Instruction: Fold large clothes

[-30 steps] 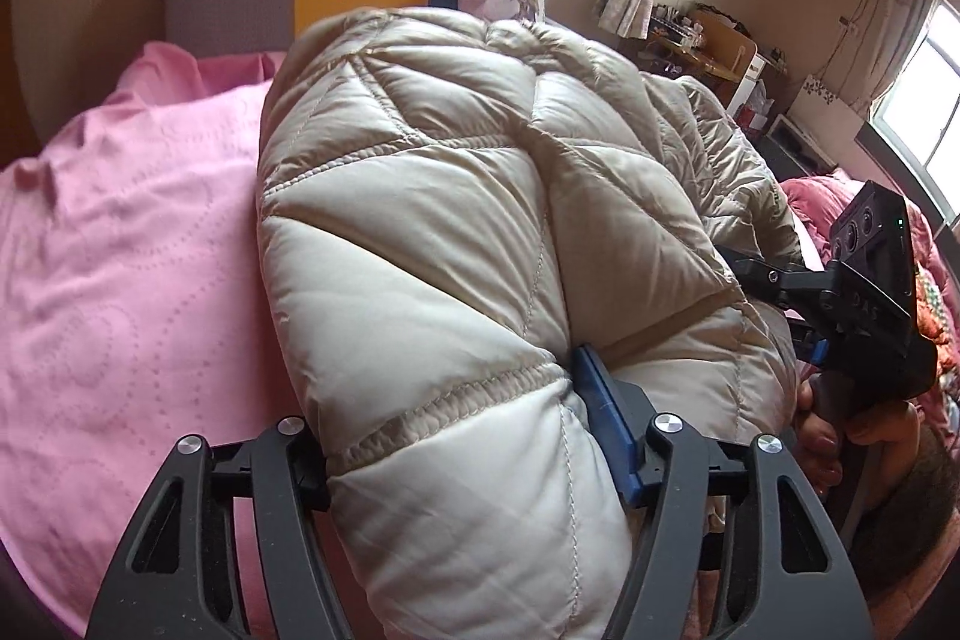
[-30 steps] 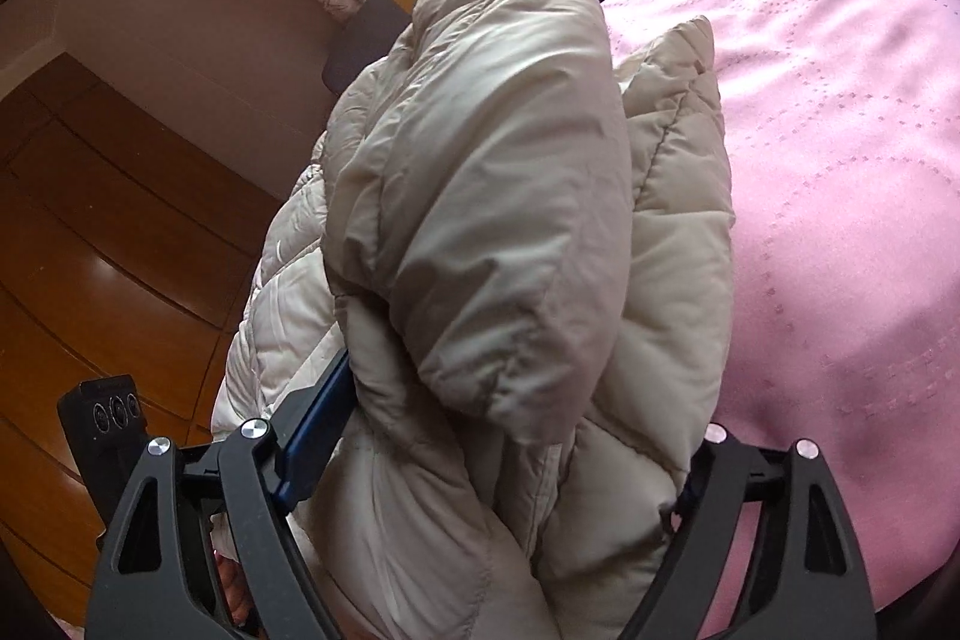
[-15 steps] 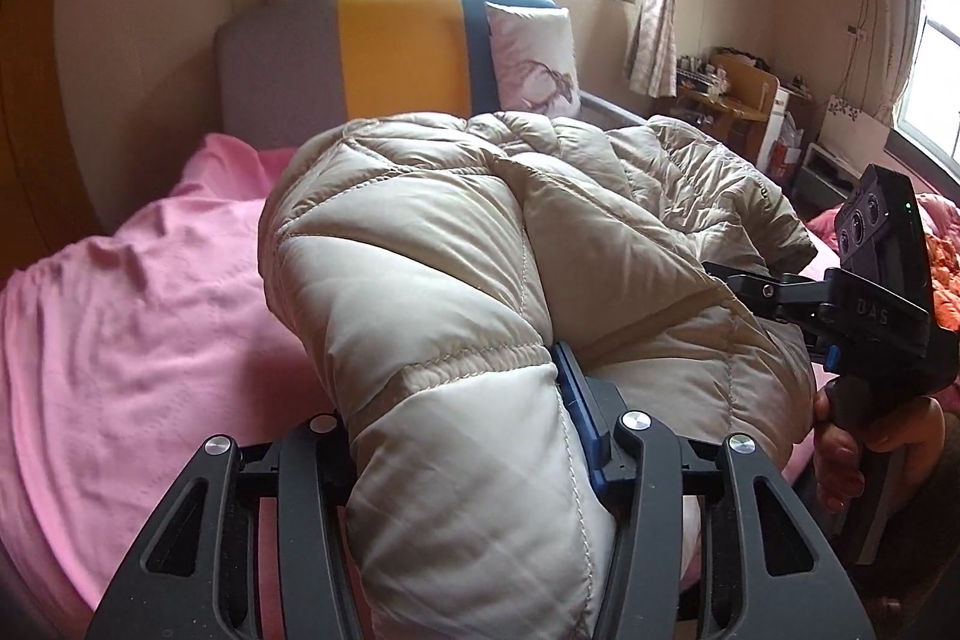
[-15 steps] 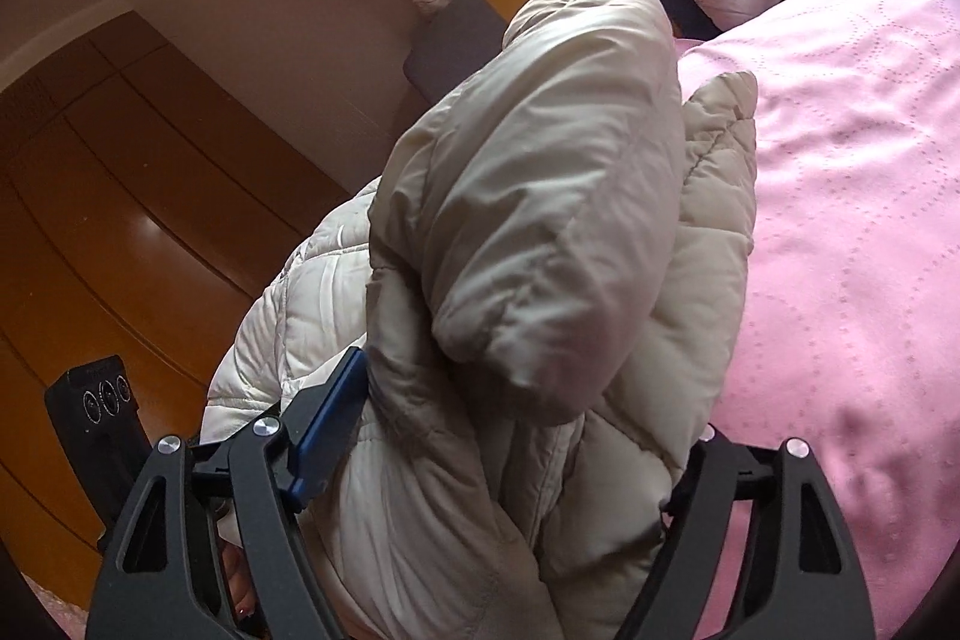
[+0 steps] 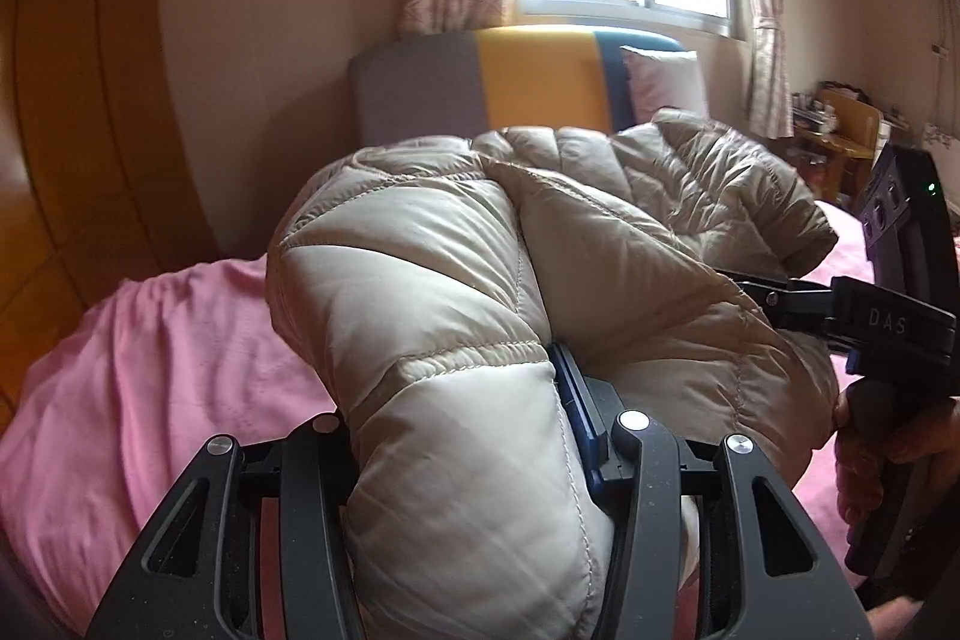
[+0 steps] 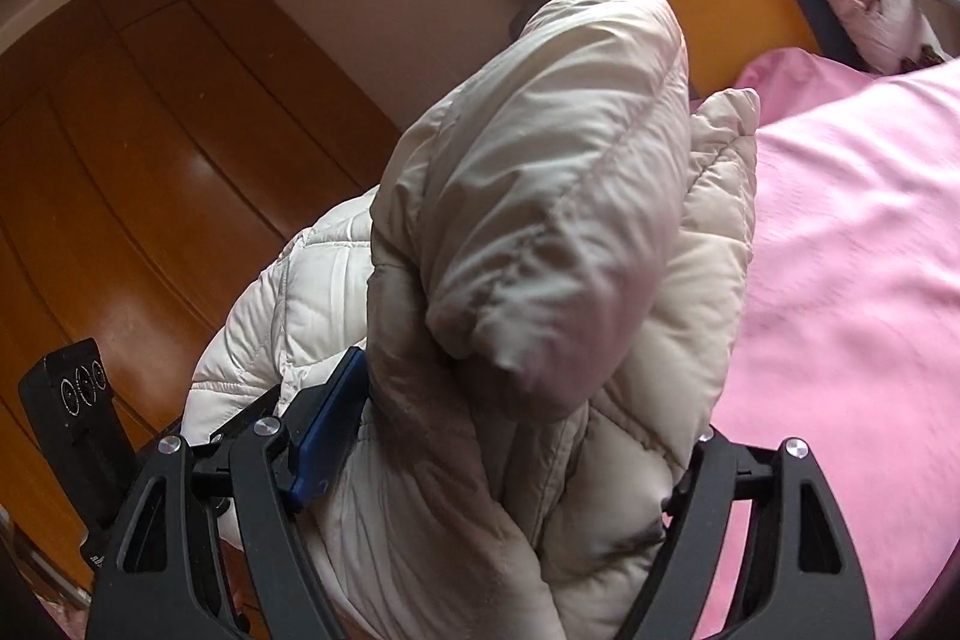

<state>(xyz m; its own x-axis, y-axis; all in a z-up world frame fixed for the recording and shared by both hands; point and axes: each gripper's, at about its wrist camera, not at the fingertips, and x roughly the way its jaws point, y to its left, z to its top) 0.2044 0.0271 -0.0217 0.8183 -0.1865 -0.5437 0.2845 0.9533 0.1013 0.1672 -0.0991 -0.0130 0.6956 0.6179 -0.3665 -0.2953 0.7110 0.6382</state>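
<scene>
A beige quilted down jacket (image 5: pixel 456 280) is bunched and held up over the pink bed (image 5: pixel 150 340). My left gripper (image 5: pixel 468 436) is shut on a thick fold of it; the fabric fills the space between the fingers and hides the fingertips. My right gripper (image 6: pixel 510 436) is shut on another thick bundle of the jacket (image 6: pixel 540 232), lifted above the pink sheet (image 6: pixel 852 280). The right gripper's body shows at the right of the left wrist view (image 5: pixel 888 316), with a hand on its handle. The left gripper's body shows at the lower left of the right wrist view (image 6: pixel 78 412).
A grey, yellow and blue headboard (image 5: pixel 516 82) and a white pillow (image 5: pixel 660 82) stand at the bed's head under a window. A wooden wardrobe (image 6: pixel 138 160) runs along the left side. A cluttered desk (image 5: pixel 840 136) is at the far right.
Both grippers have lifted the jacket higher and tilted up. More of the wall, window and wardrobe shows now. Both holds on the jacket are unchanged.
</scene>
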